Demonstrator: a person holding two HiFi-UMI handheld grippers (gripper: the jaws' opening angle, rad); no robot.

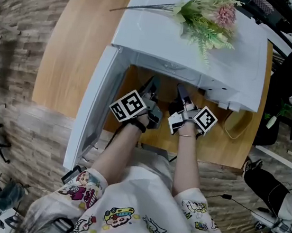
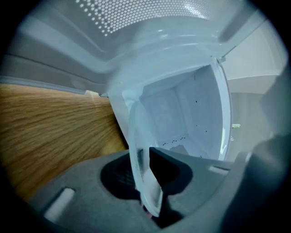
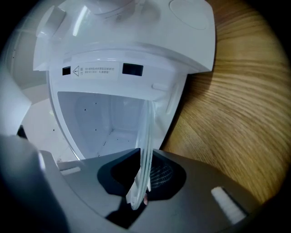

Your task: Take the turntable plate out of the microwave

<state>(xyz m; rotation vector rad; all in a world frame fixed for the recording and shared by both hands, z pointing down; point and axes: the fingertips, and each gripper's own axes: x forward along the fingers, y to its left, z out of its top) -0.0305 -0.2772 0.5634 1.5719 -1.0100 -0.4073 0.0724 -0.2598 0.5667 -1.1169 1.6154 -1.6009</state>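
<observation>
With the left gripper (image 1: 151, 87) and right gripper (image 1: 183, 96) each pinched narrow on the glass turntable plate's (image 2: 138, 150) rim at the microwave's (image 1: 162, 30) mouth, an uneven pull could, I reckon, slip that slick edge loose.

We see the plate (image 2: 136, 150), clear glass with a thin raised rim, edge-on just in front of the microwave's (image 1: 147, 28) open cavity. The microwave is white, inside and out, with its door (image 1: 91, 106) swung wide at its left side.
</observation>
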